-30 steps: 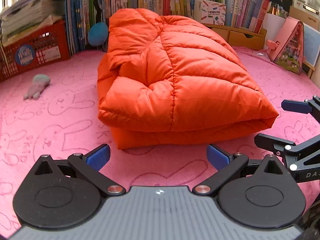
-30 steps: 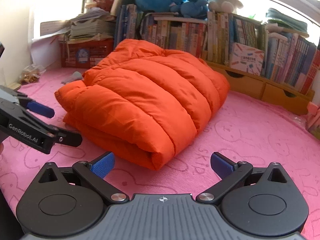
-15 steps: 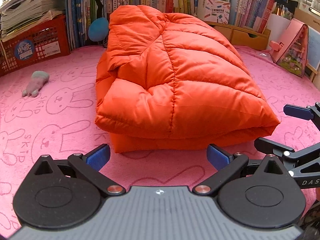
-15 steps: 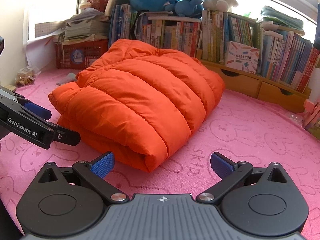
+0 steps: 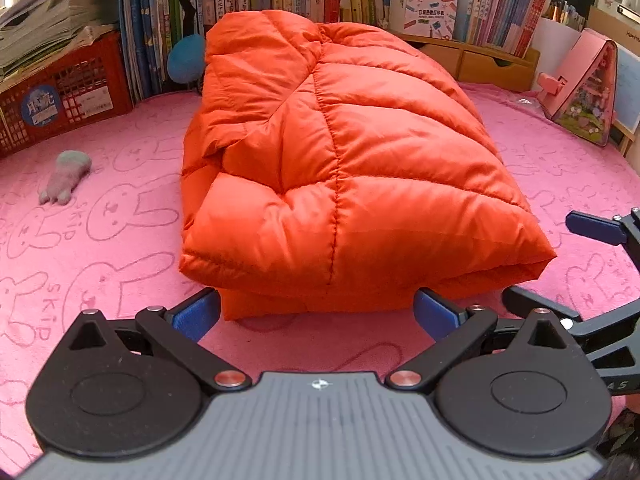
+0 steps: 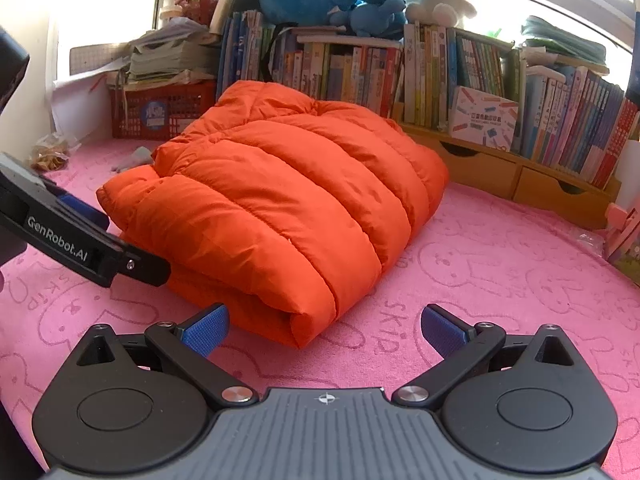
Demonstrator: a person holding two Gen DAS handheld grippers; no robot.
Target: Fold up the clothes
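An orange puffer jacket (image 5: 340, 184) lies folded in a thick bundle on the pink bunny-print rug (image 5: 100, 240); it also shows in the right wrist view (image 6: 280, 208). My left gripper (image 5: 318, 316) is open, its blue pads just short of the bundle's near folded edge. My right gripper (image 6: 325, 330) is open at the bundle's near right corner, empty. The left gripper's arm (image 6: 80, 240) shows at the left of the right wrist view, beside the jacket. The right gripper's fingers (image 5: 592, 228) show at the right edge of the left wrist view.
Bookshelves (image 6: 440, 76) with plush toys on top line the back. A red crate (image 5: 60, 92) with paper stacks stands at the back left. A small grey plush (image 5: 64, 180) lies on the rug. A pink toy house (image 5: 588, 92) stands at the right. Wooden drawers (image 6: 520, 172) stand behind.
Both grippers have moved forward, closer to the jacket's near edge. The jacket has not changed shape. Both stay open.
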